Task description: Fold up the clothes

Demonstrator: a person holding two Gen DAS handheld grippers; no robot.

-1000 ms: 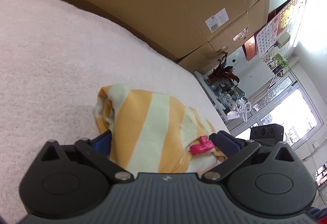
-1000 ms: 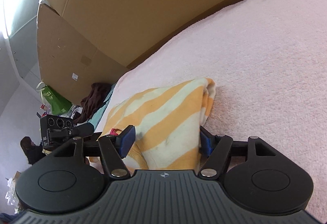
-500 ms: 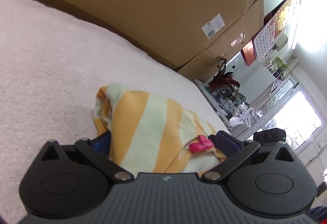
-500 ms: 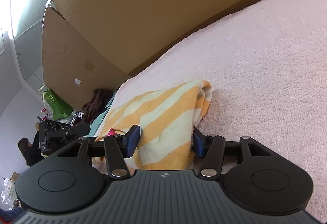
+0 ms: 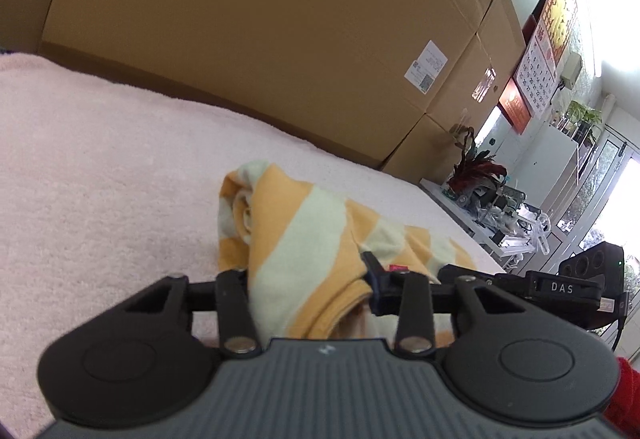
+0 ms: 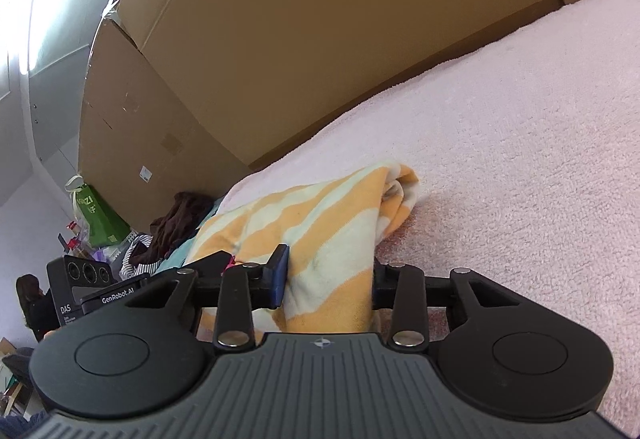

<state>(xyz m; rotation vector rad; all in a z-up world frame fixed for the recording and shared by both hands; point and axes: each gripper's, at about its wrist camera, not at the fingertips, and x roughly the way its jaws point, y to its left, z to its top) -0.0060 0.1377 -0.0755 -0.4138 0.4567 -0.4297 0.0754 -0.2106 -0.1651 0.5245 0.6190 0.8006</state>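
Observation:
A folded yellow and pale-green striped garment [image 5: 312, 231] lies on a pink fleecy surface [image 5: 100, 167]. My left gripper [image 5: 306, 279] is shut on its near edge, fingers pressing the cloth from both sides. A small pink tag [image 5: 398, 267] shows by the right finger. In the right wrist view the same garment [image 6: 320, 227] lies bunched, and my right gripper [image 6: 328, 275] is shut on its near end. The other gripper's body [image 6: 100, 291] shows at the left.
Large cardboard boxes [image 5: 280, 39] stand along the far edge of the surface. A shelf with a plant [image 5: 476, 171] and a glass door lie to the right. Dark clothes [image 6: 180, 219] and a green bag [image 6: 96, 215] sit beyond the left edge.
Both grippers have closed in on the garment's near edge, from wide apart to pinching it. The garment is bunched narrower and both views have tilted up slightly.

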